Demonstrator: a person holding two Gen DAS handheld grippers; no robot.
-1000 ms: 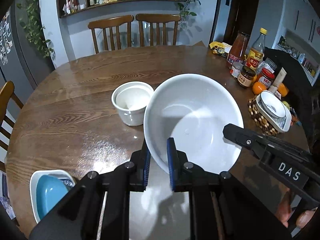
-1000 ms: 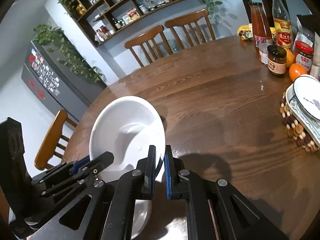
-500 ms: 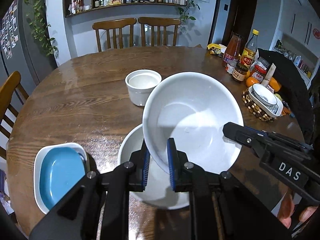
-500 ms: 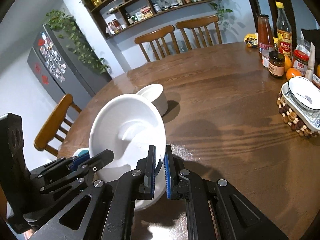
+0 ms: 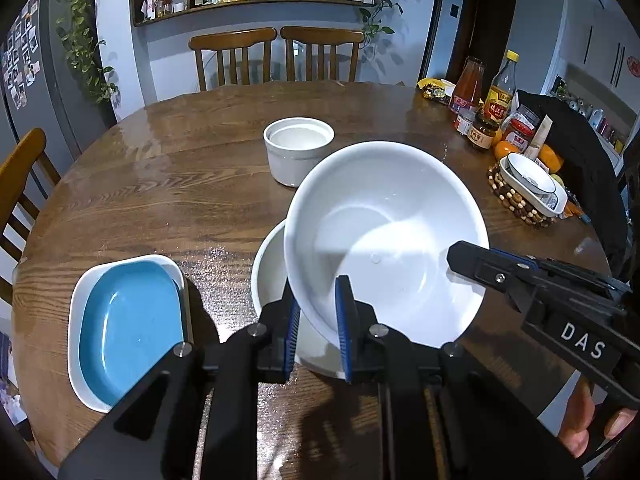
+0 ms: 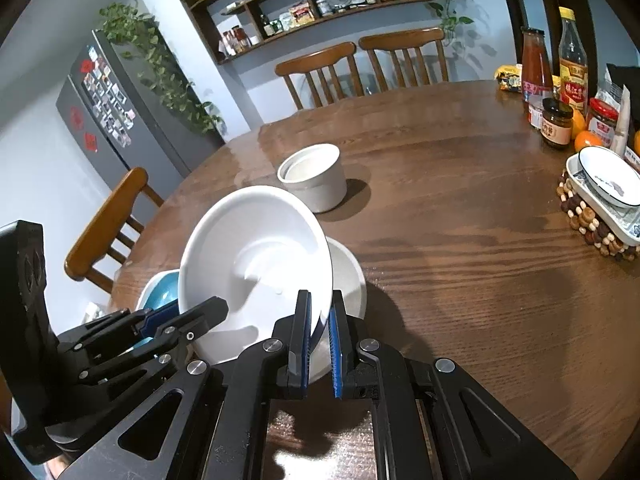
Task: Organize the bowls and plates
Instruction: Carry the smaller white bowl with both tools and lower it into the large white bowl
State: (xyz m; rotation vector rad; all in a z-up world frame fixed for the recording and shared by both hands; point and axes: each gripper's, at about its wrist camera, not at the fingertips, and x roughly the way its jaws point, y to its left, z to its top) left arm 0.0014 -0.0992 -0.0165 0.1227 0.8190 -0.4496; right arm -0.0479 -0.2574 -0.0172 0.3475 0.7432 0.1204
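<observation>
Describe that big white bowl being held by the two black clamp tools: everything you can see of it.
The big white bowl is plain, glossy, ceramic-looking, round, deep and empty. It is tilted, its opening towards the left camera. The left gripper pinches its near rim, the right gripper the opposite rim. It hangs just above a second white bowl on the wooden table; whether they touch is unclear.

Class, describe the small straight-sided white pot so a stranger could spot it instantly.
Start at the round wooden table. Near its middle, beyond the big white bowl both grippers hold, stands the white pot. Unlike the flared bowls, it is straight-walled and stands alone.
</observation>
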